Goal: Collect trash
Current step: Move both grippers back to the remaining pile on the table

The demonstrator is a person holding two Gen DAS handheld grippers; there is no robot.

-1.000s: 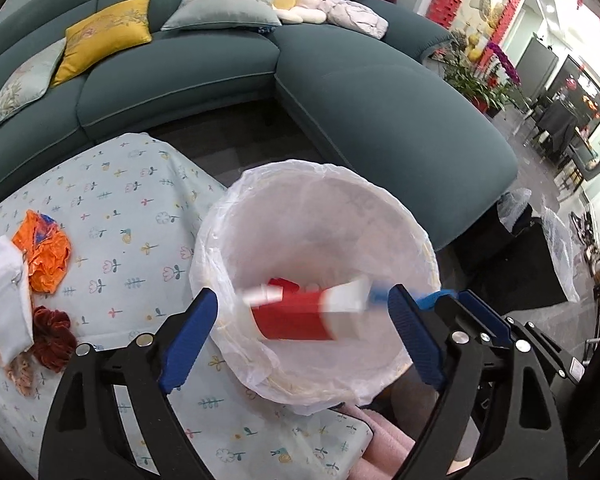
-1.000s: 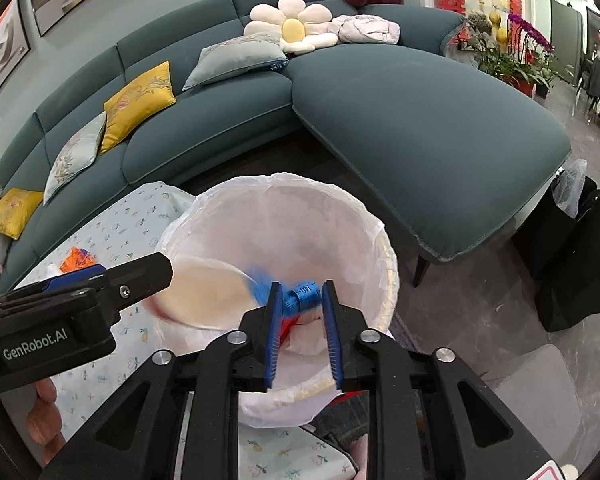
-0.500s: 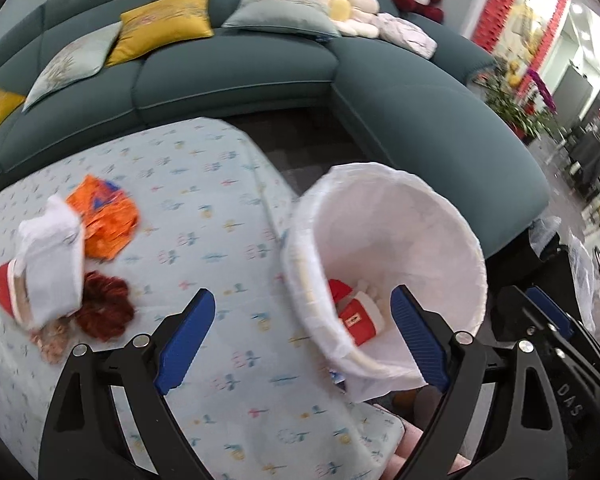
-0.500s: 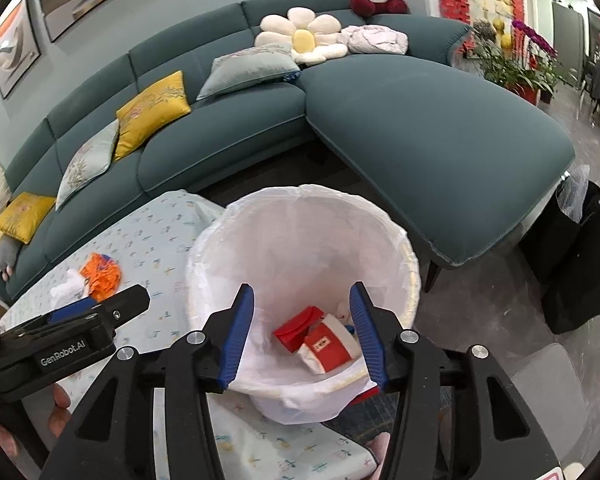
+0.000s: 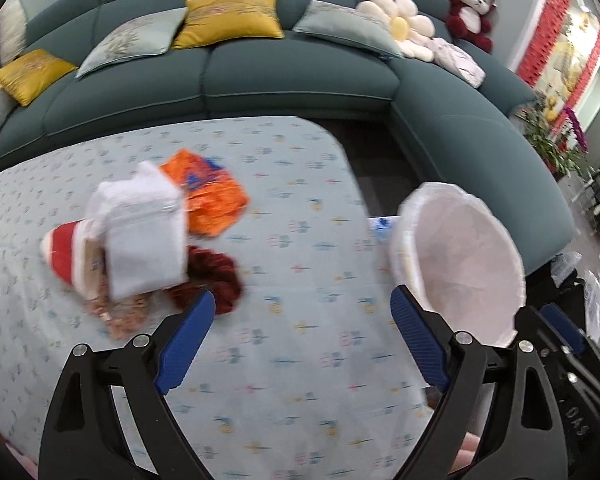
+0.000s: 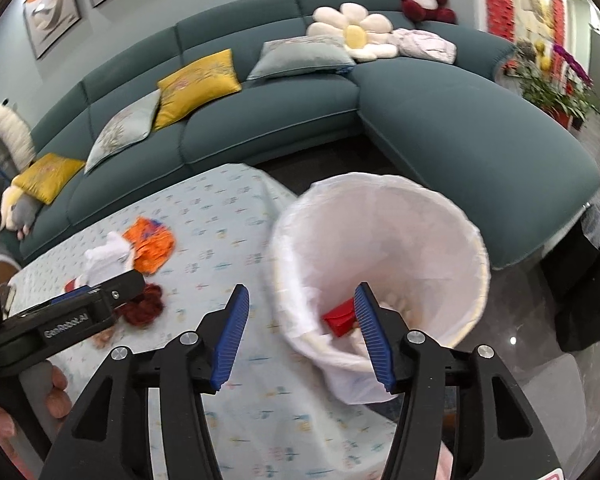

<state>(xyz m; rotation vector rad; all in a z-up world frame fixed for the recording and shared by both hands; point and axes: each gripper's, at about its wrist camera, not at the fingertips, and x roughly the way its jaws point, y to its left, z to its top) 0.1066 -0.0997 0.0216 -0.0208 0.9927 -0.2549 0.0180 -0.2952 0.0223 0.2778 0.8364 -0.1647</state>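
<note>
Several scraps (image 5: pixel 140 240) heaped on table (image 5: pixel 300 380), lined bin (image 6: pixel 384 256) beside, teal sofa (image 6: pixel 460 120) behind

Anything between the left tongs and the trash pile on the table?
Nothing visible. The left tongs stand open over bare tablecloth, with the dark red scrap just beyond the near pad and the white bag behind it.

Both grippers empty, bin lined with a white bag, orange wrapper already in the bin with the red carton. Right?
Not quite. The orange wrapper is not in the bin; it lies on the tablecloth beside the white carton, as the left wrist view shows. The rest holds: left gripper and right gripper are empty, the bin has a white bag, and the red carton is inside.
</note>
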